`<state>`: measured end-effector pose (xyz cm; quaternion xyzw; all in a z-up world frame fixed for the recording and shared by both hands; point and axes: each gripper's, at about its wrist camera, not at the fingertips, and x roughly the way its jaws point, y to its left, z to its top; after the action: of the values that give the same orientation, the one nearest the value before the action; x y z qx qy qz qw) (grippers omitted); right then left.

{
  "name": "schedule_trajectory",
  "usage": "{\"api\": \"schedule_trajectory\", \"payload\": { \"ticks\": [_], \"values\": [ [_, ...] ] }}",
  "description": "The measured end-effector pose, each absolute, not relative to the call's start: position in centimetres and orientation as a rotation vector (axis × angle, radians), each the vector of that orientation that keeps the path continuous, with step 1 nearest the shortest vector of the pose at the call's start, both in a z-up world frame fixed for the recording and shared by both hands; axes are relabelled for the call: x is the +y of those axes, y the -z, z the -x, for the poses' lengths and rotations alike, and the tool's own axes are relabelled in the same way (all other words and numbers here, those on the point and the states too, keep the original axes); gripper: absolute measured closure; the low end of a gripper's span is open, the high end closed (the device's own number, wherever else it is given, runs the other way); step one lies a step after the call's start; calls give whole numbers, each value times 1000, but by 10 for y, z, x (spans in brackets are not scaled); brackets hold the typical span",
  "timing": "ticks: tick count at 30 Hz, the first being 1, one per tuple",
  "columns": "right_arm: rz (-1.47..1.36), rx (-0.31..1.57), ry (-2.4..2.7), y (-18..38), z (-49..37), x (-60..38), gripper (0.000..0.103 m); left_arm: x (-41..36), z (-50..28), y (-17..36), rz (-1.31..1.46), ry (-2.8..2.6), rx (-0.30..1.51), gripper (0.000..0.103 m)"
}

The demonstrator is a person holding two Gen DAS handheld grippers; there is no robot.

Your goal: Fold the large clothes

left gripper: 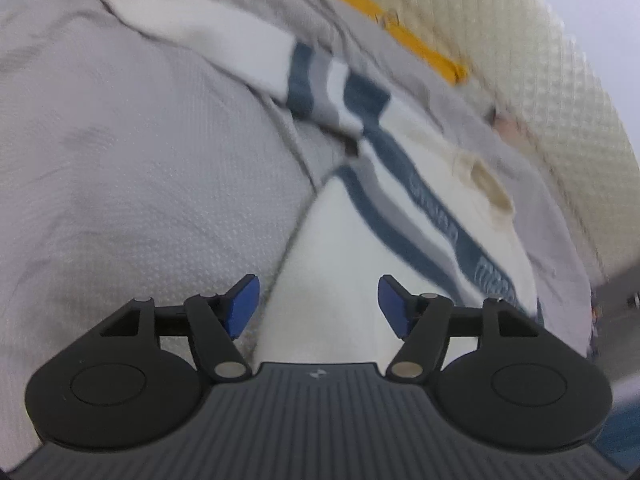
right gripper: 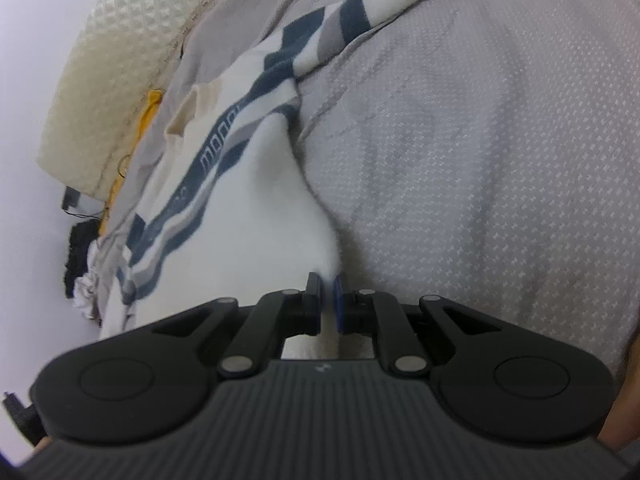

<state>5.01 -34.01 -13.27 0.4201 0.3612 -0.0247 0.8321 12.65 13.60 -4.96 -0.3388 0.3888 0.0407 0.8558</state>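
Note:
A white garment (left gripper: pixel 332 264) with navy and grey stripes and dark lettering lies spread on a grey textured sheet (left gripper: pixel 120 184). In the left wrist view its folded white edge runs toward me, one sleeve stretched up to the left. My left gripper (left gripper: pixel 318 300) is open just above this white cloth, and nothing sits between its blue pads (left gripper: pixel 244 304). In the right wrist view the same garment (right gripper: pixel 256 208) rises in a taut ridge into my right gripper (right gripper: pixel 328 296). Its jaws are shut on the white cloth's edge.
A cream quilted panel (left gripper: pixel 520 52) borders the sheet at the far side, with a yellow strip (left gripper: pixel 400 28) along its base. In the right wrist view the cream panel (right gripper: pixel 100 80) stands at the left, with a dark object (right gripper: pixel 78 248) and bunched fabric below it.

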Motion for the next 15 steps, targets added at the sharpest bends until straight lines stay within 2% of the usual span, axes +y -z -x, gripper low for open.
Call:
{"api": "schedule_trajectory", "payload": {
  "ticks": [4,8,15],
  "values": [
    [-917,754,35,133,-50,-341,93,148,-147,75,646,-28,913,31],
    [-915,750,24,133,-54,-337,93,150,-153,110,734,69,1005,31],
    [-916,749,26,134,-60,-332,93,151,-177,130,778,124,957,31]
  ]
}}
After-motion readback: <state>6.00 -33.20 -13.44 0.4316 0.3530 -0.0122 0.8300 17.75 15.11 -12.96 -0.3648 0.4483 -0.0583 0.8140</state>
